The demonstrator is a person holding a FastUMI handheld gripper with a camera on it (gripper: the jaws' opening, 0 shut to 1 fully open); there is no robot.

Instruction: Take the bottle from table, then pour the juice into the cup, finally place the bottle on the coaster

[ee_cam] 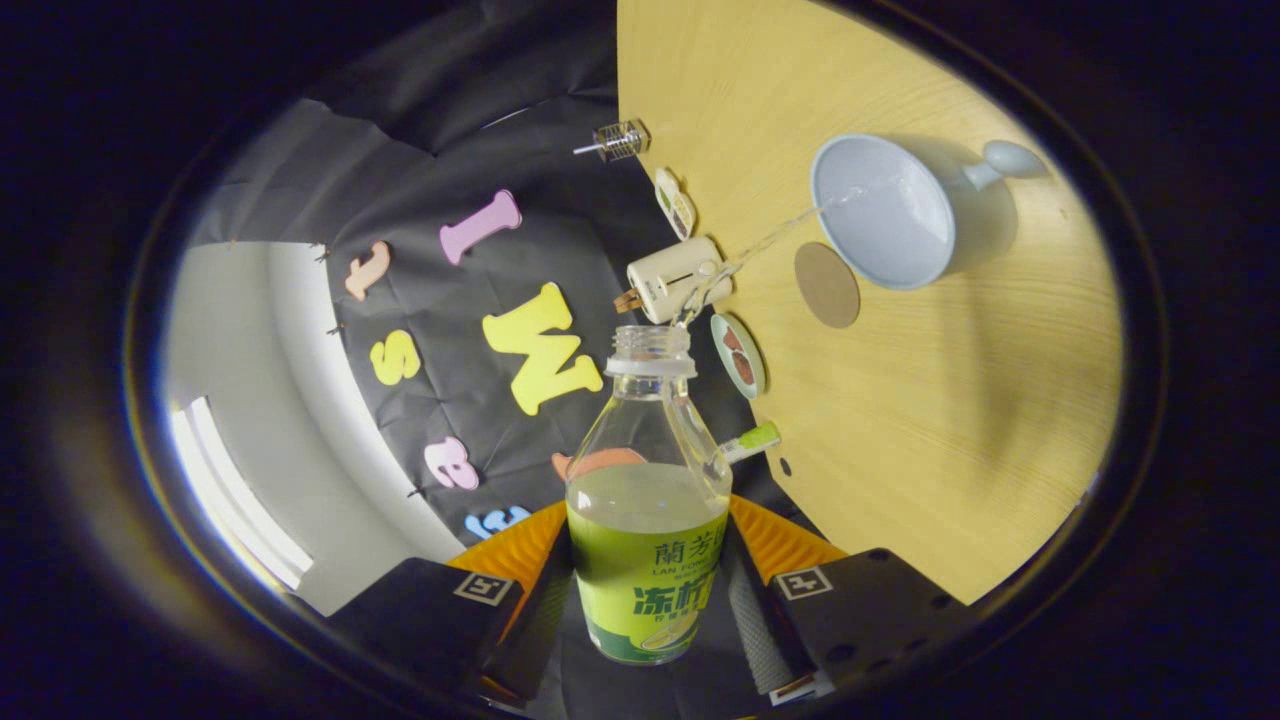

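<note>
A clear plastic bottle (pixel 648 480) with a green label sits between my fingers, and my gripper (pixel 645 590) is shut on its labelled body. The bottle is tipped, its uncapped mouth pointing toward the table. A thin stream of liquid (pixel 770 240) arcs from the mouth into a pale blue cup (pixel 885 215) with a handle, standing on the wooden table (pixel 950 400). A round brown coaster (pixel 827 285) lies on the table right beside the cup, on the side nearer the bottle. Pale liquid fills the lower part of the bottle.
Along the table's edge by the black cloth wall stand a cream toaster-like toy (pixel 672 278), a small plate with brown pieces (pixel 740 355), another small plate (pixel 675 203), a wire whisk-like item (pixel 615 140) and a green-tipped tube (pixel 752 440).
</note>
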